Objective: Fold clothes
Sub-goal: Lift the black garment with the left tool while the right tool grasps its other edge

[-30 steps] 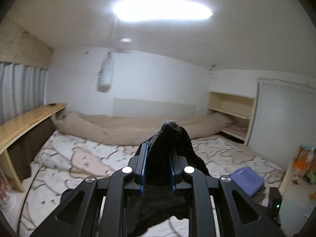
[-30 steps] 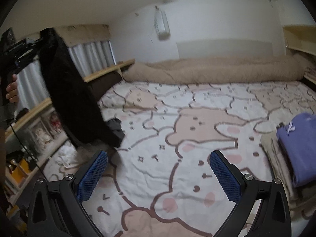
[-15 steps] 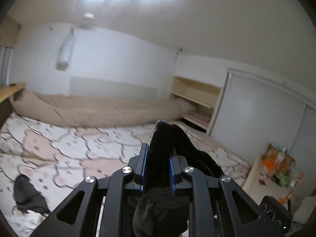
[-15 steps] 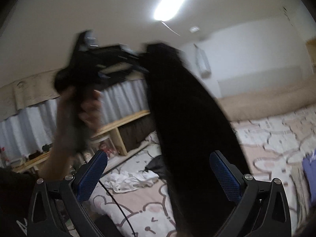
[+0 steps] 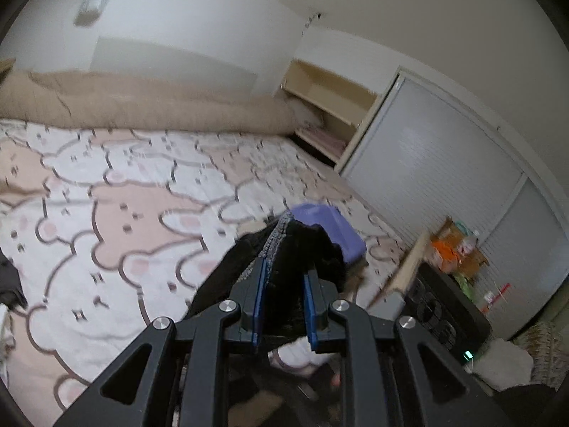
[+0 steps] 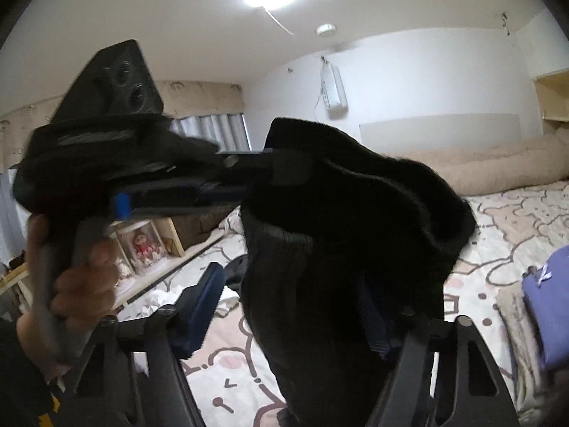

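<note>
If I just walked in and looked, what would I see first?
First, the big black knitted garment hanging in the air in the middle, pinched at its top by the left gripper. The right gripper has just been closing around its lower part. Behind lies the bed sheet with pink and white cartoon bears, with a folded purple garment near its right edge.

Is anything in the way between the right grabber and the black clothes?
Nothing visible is. The black garment hangs from the shut left gripper and already drapes between the fingers of the right gripper, whose jaws have just been closing around it. Only the left blue pad shows clearly.
</note>
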